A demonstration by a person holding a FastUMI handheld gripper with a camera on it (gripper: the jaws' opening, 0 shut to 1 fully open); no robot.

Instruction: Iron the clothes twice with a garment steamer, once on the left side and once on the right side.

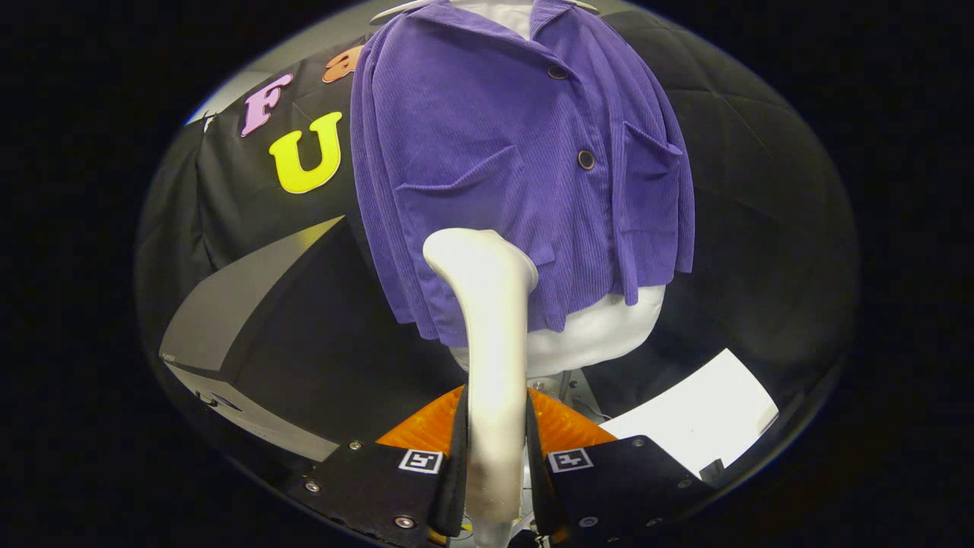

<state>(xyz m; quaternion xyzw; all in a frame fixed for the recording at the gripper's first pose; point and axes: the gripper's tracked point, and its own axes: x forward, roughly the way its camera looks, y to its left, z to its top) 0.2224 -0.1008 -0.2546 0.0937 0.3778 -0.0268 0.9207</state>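
A purple corduroy jacket [517,160] with two chest pockets and dark buttons hangs on a white mannequin torso [601,331] straight ahead. My gripper [494,449] is shut on the handle of a white garment steamer [491,327], both fingers pressing its sides. The steamer rises upright from between the fingers. Its head sits in front of the jacket's lower hem, a little left of the button line; whether it touches the cloth I cannot tell.
A grey and black box-like table [251,335] stands to the left below the jacket. A white sheet [700,415] lies on the floor at the right. The mannequin's metal stand [567,388] is just beyond the fingers.
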